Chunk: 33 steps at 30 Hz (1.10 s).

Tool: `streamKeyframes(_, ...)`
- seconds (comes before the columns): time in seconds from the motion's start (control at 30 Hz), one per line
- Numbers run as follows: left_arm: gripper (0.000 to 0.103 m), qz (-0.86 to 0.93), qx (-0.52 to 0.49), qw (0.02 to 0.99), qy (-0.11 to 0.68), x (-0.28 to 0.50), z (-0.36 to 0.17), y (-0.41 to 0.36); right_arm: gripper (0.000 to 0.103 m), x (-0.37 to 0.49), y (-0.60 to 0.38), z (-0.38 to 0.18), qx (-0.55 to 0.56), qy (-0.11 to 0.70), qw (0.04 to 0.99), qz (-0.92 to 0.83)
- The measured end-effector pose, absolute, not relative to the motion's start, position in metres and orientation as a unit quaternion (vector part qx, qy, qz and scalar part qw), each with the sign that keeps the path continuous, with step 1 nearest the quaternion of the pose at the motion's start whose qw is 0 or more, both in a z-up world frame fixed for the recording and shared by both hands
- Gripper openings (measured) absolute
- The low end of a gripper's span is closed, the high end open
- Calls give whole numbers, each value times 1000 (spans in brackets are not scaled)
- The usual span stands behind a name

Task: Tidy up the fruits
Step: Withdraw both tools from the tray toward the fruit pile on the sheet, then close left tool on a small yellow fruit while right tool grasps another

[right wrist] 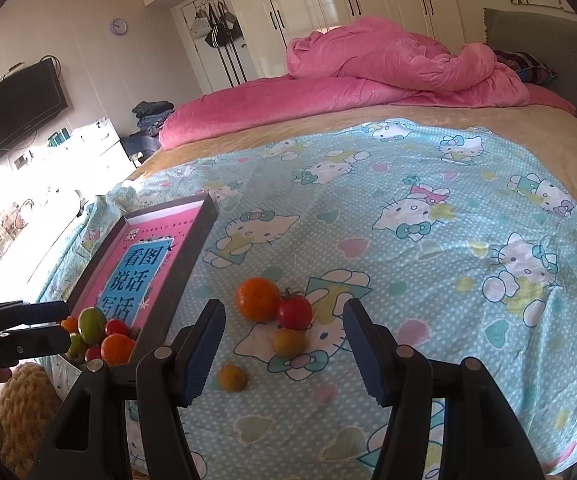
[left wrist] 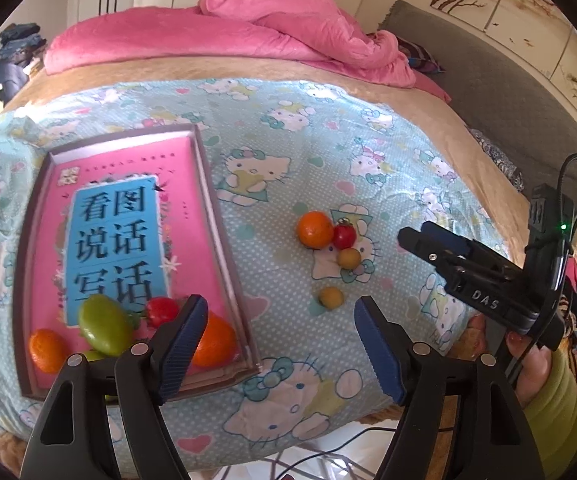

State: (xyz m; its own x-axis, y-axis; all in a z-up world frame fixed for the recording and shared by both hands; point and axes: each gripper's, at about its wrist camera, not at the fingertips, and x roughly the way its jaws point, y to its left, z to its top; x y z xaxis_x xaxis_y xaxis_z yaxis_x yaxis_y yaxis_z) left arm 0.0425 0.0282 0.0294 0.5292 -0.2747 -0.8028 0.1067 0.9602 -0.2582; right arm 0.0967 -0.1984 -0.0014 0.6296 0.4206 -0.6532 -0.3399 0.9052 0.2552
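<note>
Orange, red tomato and two small yellow fruits lay on the bedsheet; others sat in the tray. Left claw and right claw hung open, empty.

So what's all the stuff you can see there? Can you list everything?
Orange fruit on sheet: one, orange, touching the red tomato.
Red tomato: one, red, mid sheet.
Yellow-orange small fruits: two, one below the tomato, one nearer, apart.
Tray: one, dark rim, pink book cover inside, left on the sheet.
Fruit in tray: green fruit, orange ones, red ones, piled at the near end; exact count unclear.
Sheet: one, blue cartoon-cat print, on the bed.
Duvet: one, pink, far end.
TV: one, black, wall.
Left gripper: open, empty.
Right gripper: open, empty.
</note>
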Motion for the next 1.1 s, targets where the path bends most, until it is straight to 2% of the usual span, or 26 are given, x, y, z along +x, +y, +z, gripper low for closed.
streamKeyframes(0.6, 77, -123, -41, 844, 521, 68, -12, -20, 61, 103, -191, -30, 22, 410, 877, 249)
streamKeyframes(0.87, 77, -125, 11, 835, 536, 80, -35, -43, 61, 113, -196, -42, 26, 431, 868, 247)
streamKeyframes(1.1, 76, -140, -6, 821, 554, 93, -54, -50, 46, 121, -189, -55, 15, 448, 855, 262)
